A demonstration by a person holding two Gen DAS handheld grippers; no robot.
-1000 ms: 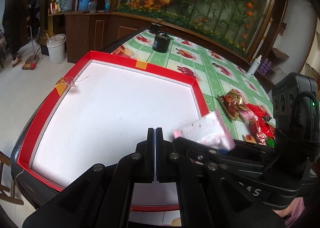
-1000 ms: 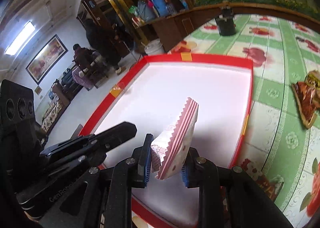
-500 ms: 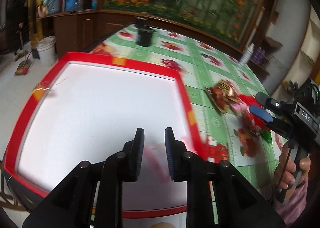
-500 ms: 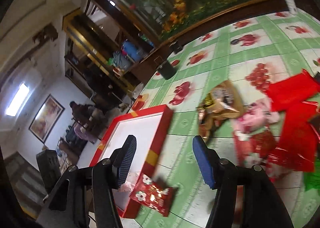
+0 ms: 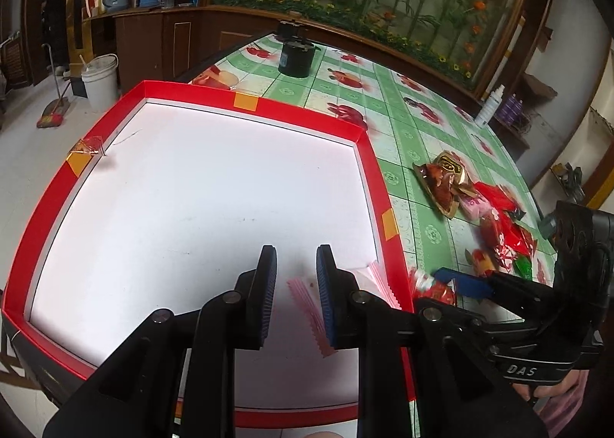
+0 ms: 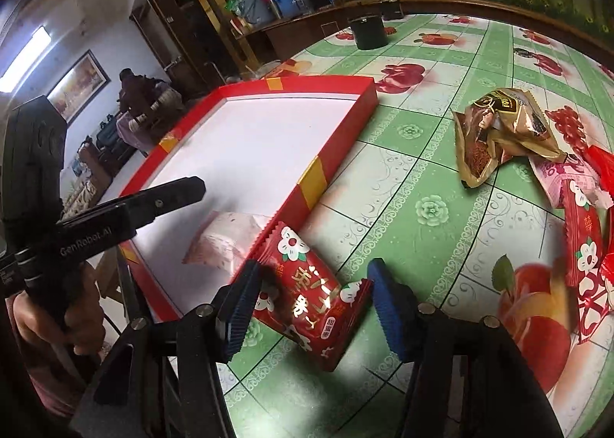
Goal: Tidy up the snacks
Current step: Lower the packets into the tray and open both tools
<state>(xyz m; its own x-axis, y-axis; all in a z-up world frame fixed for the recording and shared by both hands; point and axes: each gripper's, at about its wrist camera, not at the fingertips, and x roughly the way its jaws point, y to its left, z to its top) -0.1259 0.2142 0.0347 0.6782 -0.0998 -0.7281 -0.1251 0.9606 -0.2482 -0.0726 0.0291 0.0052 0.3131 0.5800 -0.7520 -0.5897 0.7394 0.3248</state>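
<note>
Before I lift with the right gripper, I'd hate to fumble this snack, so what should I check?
1. Red packet between the right gripper's jaws: ok. The jaws are closing and the right pad is not yet touching.
2. Packet clear of the tray wall: not ok. Its top edge lies against the wall.
3. Pink packet inside the tray: ok.
4. Left gripper empty, jaws apart: ok.
5. Bare tray floor for the drop: ok.
6. Grip firm enough to lift: cannot tell.
</note>
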